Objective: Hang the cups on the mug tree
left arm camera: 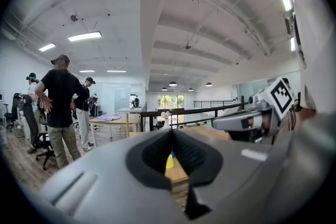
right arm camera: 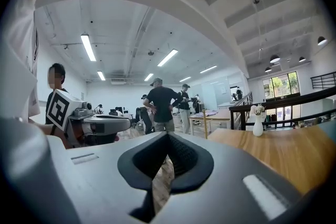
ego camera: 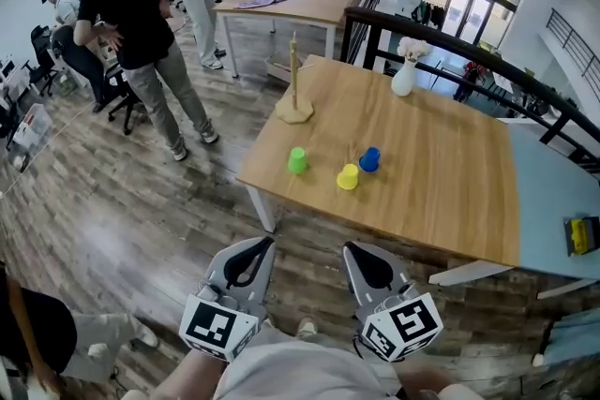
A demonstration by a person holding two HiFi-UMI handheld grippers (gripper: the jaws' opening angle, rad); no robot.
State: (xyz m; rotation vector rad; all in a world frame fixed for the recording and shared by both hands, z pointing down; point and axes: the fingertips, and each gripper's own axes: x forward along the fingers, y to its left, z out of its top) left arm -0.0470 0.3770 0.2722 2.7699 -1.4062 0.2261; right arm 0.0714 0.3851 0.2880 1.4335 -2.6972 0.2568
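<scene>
Before the wooden table (ego camera: 441,173) with its slender mug tree (ego camera: 293,80), left gripper (ego camera: 267,244) and right gripper (ego camera: 352,248) hang clenched, empty.

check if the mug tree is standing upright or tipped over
Upright: the mug tree stands on its flat base on the wooden table, pole pointing up.

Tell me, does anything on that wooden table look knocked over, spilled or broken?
Nothing stands out. The mug tree and white vase stand upright, the green cup, yellow cup and blue cup sit on the wooden table, and no spill shows.
</scene>
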